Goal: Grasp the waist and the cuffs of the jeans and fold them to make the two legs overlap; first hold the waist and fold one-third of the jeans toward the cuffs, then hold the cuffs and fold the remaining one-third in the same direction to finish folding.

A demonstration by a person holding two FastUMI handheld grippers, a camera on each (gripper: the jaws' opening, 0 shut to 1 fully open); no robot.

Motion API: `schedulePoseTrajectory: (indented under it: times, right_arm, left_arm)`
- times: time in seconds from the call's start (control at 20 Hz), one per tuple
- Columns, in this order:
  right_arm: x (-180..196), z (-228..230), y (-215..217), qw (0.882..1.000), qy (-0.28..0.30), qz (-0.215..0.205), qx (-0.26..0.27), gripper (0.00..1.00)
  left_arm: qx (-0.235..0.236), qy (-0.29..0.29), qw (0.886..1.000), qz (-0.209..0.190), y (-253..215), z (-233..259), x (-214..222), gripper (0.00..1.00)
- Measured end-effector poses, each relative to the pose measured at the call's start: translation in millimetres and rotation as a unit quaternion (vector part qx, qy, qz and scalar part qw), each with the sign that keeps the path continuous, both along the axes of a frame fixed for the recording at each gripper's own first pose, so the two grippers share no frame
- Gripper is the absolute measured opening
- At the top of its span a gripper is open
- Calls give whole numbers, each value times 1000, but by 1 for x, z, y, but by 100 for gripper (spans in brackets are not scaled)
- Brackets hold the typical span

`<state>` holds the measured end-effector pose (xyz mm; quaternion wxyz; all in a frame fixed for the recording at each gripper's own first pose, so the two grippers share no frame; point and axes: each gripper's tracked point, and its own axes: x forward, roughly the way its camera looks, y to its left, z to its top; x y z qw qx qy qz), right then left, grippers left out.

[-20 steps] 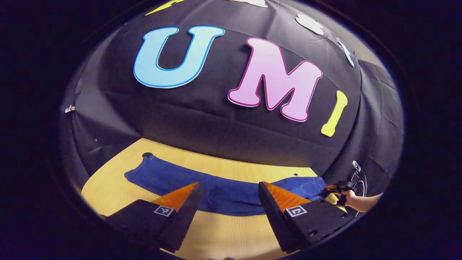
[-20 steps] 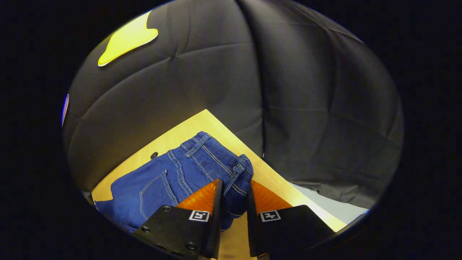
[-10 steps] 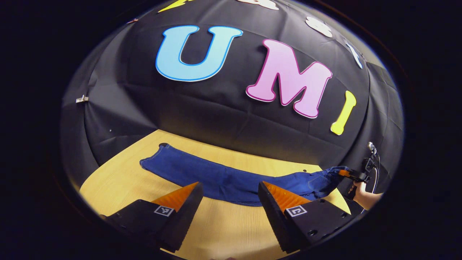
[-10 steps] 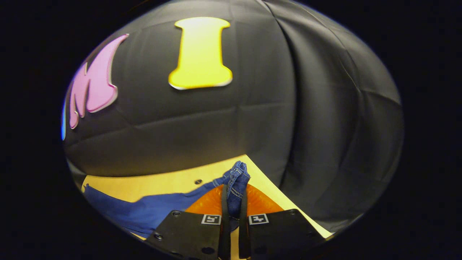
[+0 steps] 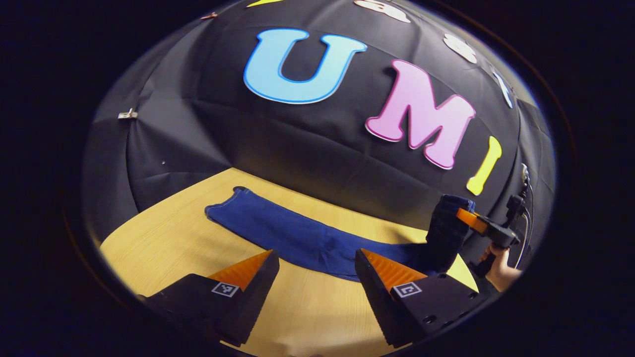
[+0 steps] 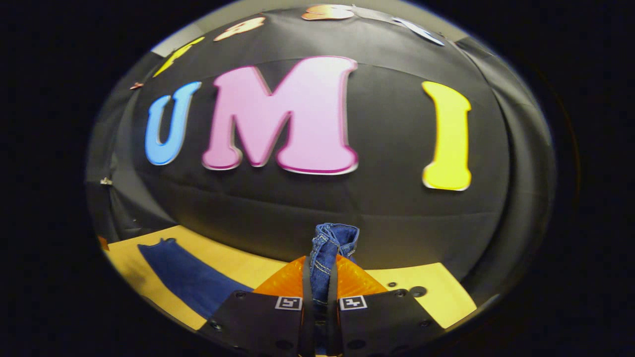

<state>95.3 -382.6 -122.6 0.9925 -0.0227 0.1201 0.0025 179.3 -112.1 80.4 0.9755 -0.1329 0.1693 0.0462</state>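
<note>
The dark-blue denim jeans (image 5: 297, 235) lie stretched across the pale wooden table (image 5: 163, 248), lower centre of the left gripper view. Their stitched waist (image 6: 328, 248) stands bunched (lifted off the wood) between the right gripper (image 6: 320, 290), whose fingers pinch it. The left gripper (image 5: 315, 272) gapes wide, holding nothing.

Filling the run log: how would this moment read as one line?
right gripper: shut on jeans waist, lifted | left gripper: open, above table

jeans (image 5: 307, 240) mid-section hidden behind left tongs (image 5: 317, 277), holding hand (image 5: 501, 272) cut off at edge
</note>
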Motion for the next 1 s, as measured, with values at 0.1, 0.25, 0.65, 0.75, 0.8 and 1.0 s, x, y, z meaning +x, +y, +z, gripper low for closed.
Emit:
schedulePoseTrajectory:
  times: [0.1, 0.25, 0.65, 0.75, 0.8, 1.0]
  right_arm:
    - [-18, -29, -6, 999, 17, 49, -3, 12]
    - [-50, -82, -47, 995, 65, 74, -7, 12]
    - [-69, -136, 22, 989, 99, 109, 5, 47]
    - [-81, -140, 33, 987, 112, 116, -1, 76]
    - [-86, -142, 44, 986, 118, 118, 10, 91]
    - [-91, -131, 48, 985, 135, 82, 68, 92]
  left_arm:
    - [18, -7, 999, 27, 32, -8, 16, 97]
    - [68, 3, 995, 67, 101, -28, 42, 96]
    - [69, 50, 990, 115, 238, -96, 134, 96]
    - [81, 79, 986, 126, 248, -116, 145, 95]
    - [80, 94, 986, 115, 245, -129, 150, 96]
    - [123, 139, 976, 109, 246, -146, 161, 93]
